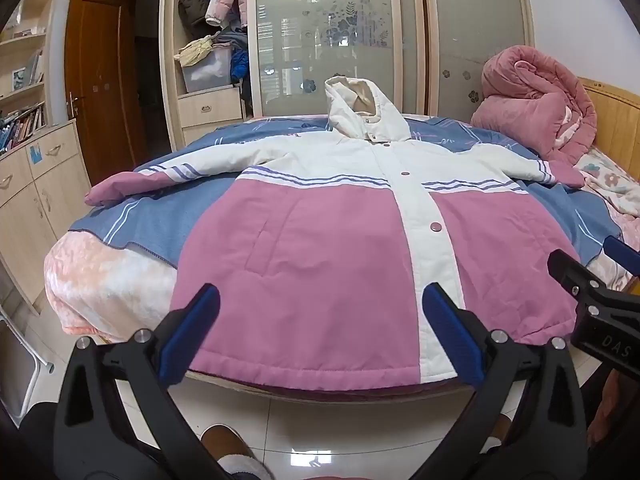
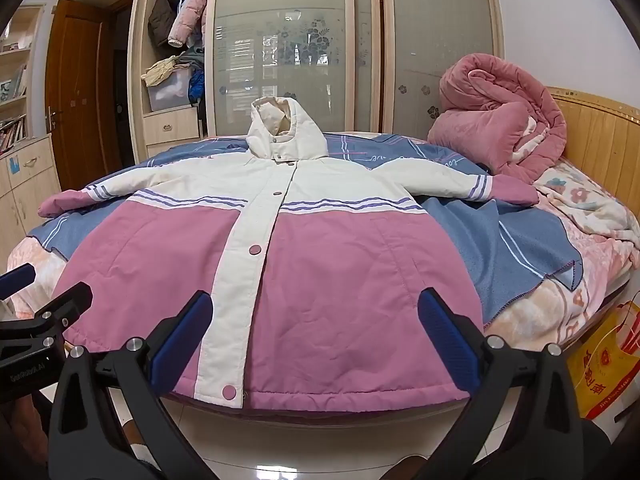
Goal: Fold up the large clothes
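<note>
Nothing folded yet: jacket spread flat and buttoned on the bed, sleeves out, left gripper and right gripper spread wide, empty, near its hem

— What do your tools look like from the wrist views?

— Your left gripper has black angular arms with blue ribbed pads on the fingers and round silver screws at the joints. Your right gripper is built the same; seen at the right edge of the left view, it bears pale lettering "DAS".

— And what are you wearing?

— At the bottom centre of the left view, a brown slipper with a fluffy pale lining.
</note>
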